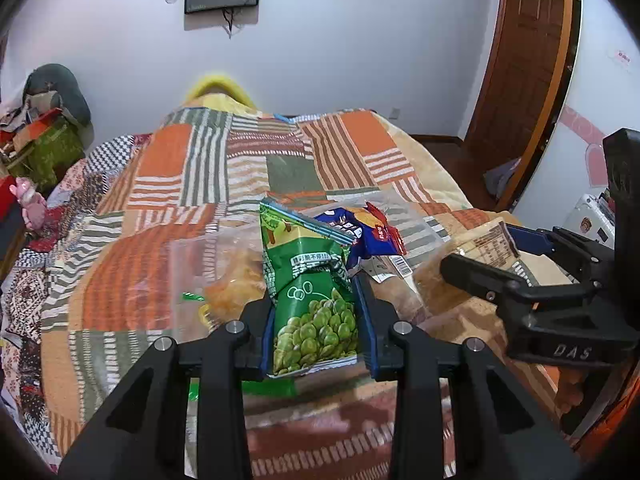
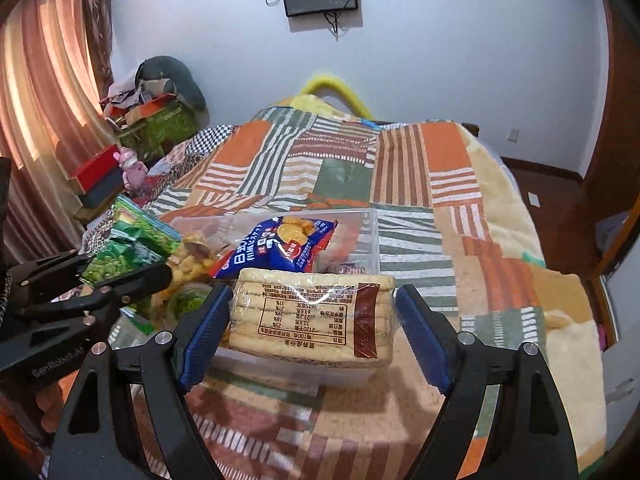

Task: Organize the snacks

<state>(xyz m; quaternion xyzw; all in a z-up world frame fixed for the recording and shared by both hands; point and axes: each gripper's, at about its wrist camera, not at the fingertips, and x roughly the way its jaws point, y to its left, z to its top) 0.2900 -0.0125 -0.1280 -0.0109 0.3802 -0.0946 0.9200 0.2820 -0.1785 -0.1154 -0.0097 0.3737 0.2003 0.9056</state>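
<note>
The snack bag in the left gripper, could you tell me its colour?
Green bag, printed with green peas; clearest in the left wrist view.

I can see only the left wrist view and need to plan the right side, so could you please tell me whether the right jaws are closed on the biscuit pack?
Observer: No. The right gripper is open, and the biscuit pack lies between its spread jaws, not squeezed.
Operator: Thank you. What is the pack resting on?
Observer: It lies across the near end of the clear plastic box, label side up.
Operator: Is anything behind it in the box?
Observer: Yes, a blue snack bag lies directly behind the pack, its cracker picture facing up.
</note>
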